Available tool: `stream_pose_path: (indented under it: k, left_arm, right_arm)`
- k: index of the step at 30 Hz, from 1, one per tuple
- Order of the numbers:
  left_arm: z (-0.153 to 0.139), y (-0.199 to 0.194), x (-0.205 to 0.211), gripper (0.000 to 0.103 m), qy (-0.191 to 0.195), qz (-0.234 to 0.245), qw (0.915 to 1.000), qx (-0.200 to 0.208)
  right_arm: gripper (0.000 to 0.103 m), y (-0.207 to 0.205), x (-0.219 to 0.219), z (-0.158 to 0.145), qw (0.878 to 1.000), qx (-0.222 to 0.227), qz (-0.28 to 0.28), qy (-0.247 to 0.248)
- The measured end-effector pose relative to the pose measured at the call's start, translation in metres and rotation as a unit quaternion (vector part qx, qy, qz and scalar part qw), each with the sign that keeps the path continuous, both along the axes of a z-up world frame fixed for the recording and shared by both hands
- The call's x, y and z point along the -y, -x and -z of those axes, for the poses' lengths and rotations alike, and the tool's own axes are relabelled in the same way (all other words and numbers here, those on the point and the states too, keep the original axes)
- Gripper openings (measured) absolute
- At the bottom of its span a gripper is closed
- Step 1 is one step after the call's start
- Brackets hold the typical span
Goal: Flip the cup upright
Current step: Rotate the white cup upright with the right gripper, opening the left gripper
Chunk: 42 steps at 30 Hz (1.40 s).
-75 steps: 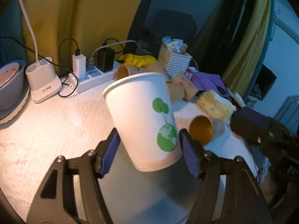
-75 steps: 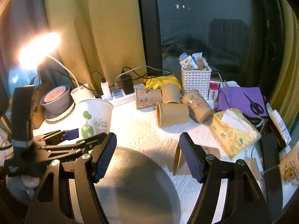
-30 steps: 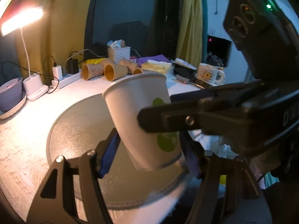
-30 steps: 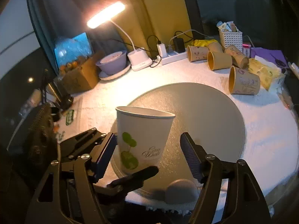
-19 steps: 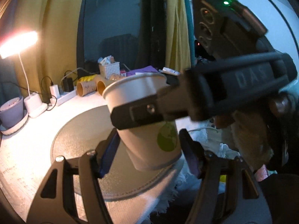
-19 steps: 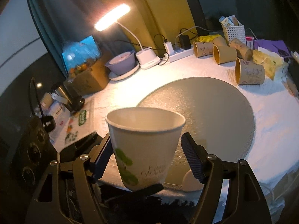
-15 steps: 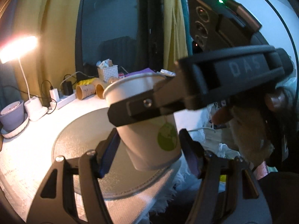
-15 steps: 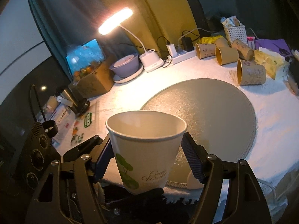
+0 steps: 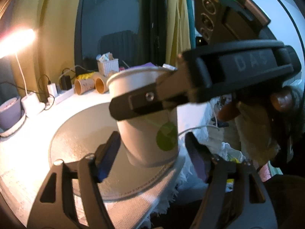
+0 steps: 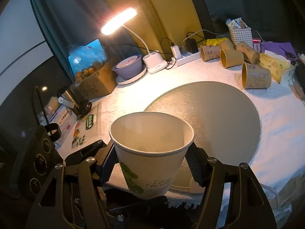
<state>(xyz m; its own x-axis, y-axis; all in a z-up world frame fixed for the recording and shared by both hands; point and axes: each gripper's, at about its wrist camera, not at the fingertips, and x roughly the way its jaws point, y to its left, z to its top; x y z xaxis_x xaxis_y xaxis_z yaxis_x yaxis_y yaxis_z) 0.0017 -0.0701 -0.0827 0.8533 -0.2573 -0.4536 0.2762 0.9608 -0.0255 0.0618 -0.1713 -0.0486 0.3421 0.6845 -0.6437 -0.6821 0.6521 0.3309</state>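
Left gripper: jaws spread wide either side of the cup's base, pads clear of the wall, so it grips nothing. Judged: handover done, it stands by.

Cup: white paper, mouth up, held in the air above the near edge of the round grey mat. Upright hold suits a straight set-down.

Right gripper: jaws closed on the cup's upper wall just under the rim, which leaves the base free to land.

Far right: brown cups lie on their sides beyond the mat, well apart from the held cup.
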Motion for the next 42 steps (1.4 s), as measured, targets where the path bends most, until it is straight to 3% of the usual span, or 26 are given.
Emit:
stream_pose_path:
  k: [7, 14, 24, 33, 42]
  left_arm:
    - [0.015, -0.016, -0.005, 0.077, 0.011, -0.006, 0.9991, -0.040]
    - [0.027, -0.034, -0.015, 0.077, 0.029, -0.017, 0.9965, -0.076]
    - [0.028, -0.064, -0.055, 0.077, 0.066, -0.068, 0.9888, -0.115]
    - [0.017, -0.083, -0.093, 0.077, 0.089, -0.117, 0.9815, -0.123]
    - [0.013, -0.095, -0.122, 0.077, 0.105, -0.149, 0.9750, -0.127]
  right_arm:
    - [0.070, -0.017, 0.005, 0.012, 1.000, -0.004, 0.021, 0.005]
    - [0.070, -0.041, 0.010, 0.015, 0.998, 0.022, 0.058, 0.029]
    - [0.070, -0.077, 0.002, 0.019, 0.996, 0.033, 0.070, 0.051]
    - [0.070, -0.102, -0.009, 0.021, 0.995, 0.033, 0.073, 0.052]
    - [0.070, -0.116, -0.028, 0.028, 0.991, 0.061, 0.077, 0.088]
